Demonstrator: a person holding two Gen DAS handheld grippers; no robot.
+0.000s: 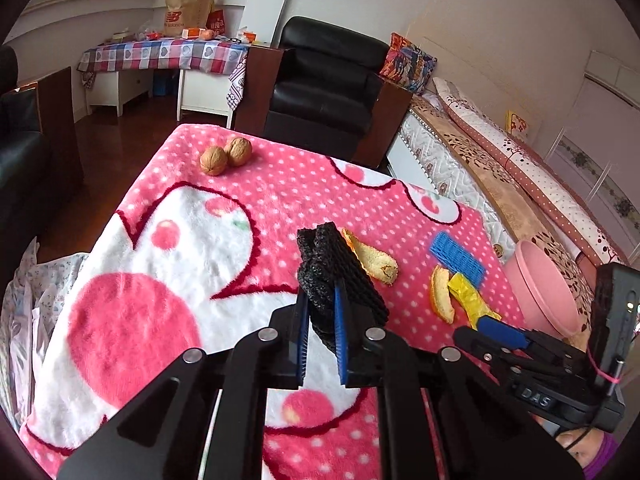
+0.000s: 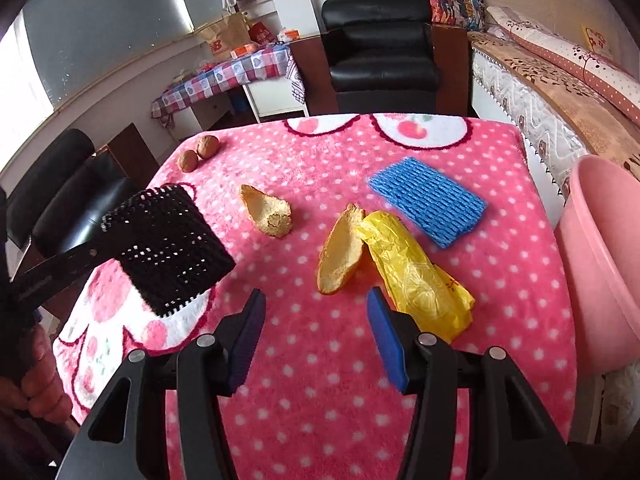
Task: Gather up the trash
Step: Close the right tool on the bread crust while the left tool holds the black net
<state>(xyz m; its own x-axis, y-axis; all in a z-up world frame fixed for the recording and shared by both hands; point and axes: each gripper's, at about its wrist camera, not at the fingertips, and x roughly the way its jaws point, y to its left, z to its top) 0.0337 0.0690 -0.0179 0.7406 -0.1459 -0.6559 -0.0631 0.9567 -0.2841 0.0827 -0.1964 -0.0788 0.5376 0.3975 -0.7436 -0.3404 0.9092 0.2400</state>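
trash on the pink dotted blanket (image 2: 328, 360): black foam net (image 2: 168, 248) is pinched between the blue pads of the left gripper (image 1: 322, 316) and held above the blanket's left side, clear of the surface in the right wrist view. right gripper (image 2: 316, 312) has its jaws spread wide with nothing between them, low over the blanket near its front. just ahead of its right finger lies the yellow wrapper (image 2: 416, 276), touching an orange peel (image 2: 340, 256) on the wrapper's left. a second peel (image 2: 266, 212) lies apart, further left and back, between the black net and the first peel. blue foam net (image 2: 428, 200) lies flat beyond the wrapper, toward the right rear. two walnuts (image 2: 198, 152) sit touching each other at the far left corner, well apart from both grippers. pink basin (image 2: 600, 264) stands off the blanket's right edge, beside the right gripper. black armchair (image 2: 380, 44) behind the table.
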